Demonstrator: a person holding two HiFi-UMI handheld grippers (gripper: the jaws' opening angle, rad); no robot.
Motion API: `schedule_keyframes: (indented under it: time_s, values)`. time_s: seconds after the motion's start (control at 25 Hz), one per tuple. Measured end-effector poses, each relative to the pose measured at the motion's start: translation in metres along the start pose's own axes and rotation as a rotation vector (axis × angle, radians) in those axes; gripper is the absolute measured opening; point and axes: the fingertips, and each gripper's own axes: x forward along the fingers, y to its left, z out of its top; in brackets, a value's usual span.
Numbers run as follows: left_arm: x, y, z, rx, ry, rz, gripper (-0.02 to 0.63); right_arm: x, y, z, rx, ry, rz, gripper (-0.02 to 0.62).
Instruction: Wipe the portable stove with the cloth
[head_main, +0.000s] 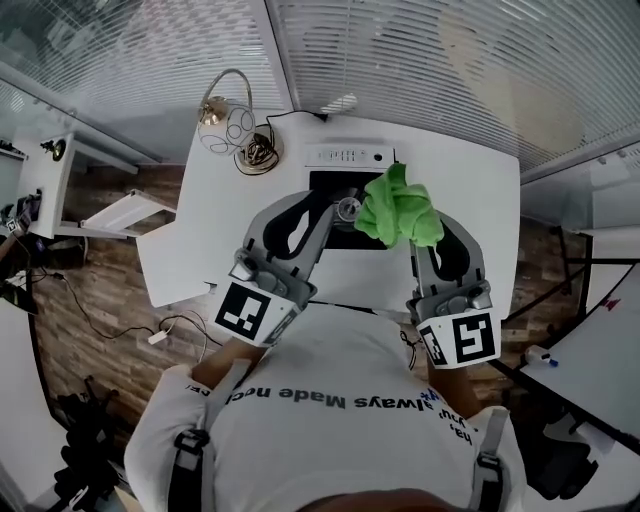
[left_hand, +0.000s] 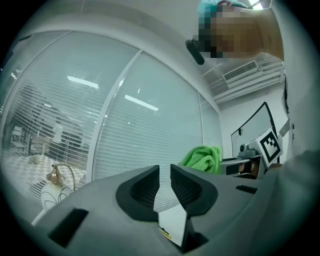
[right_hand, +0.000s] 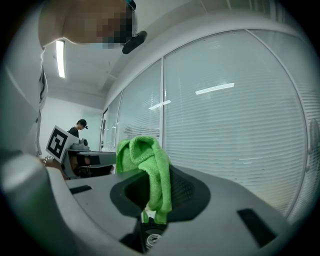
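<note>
1. Far off to the left of my left claw (left_hand: 165, 182) a lamp (head_main: 228, 125) stands on the table (head_main: 470, 190), well away from the work.
2. My left claw carries nothing. Its jaws stand almost together, with only a narrow slit between them and nothing in it. It hangs tilted upward, so it looks at the window blinds rather than at the table.
3. The stove (head_main: 325, 183) lies below and just ahead of both claws, a dark flat body with a pale control strip on its far edge. I judge it rigid and heavy enough to stay put under a light wipe. If it does slide, the free left claw could brace its near edge.
4. The cloth (head_main: 398, 208) bunches up just ahead of my right claw (right_hand: 152, 195), above the stove's right part and not yet pressed to it. It looks soft, light and floppy, a fluffy green towel that will fold and drag easily.
5. My right claw is pinching the cloth. One fold hangs down between the jaws and the bulk stands above them. I judge that a deeper hold on the bundle would stop it pulling free while rubbing.
6. No pot, pan or other container shows anywhere.
</note>
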Motion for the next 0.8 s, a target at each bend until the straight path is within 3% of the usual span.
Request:
schedule_keyframes:
  time_s: [0.8]
  values:
    - [-0.007,0.003,0.011,0.031,-0.025,0.000,0.071,-0.001,0.000,0.011,-0.021,-0.020,-0.017,0.060]
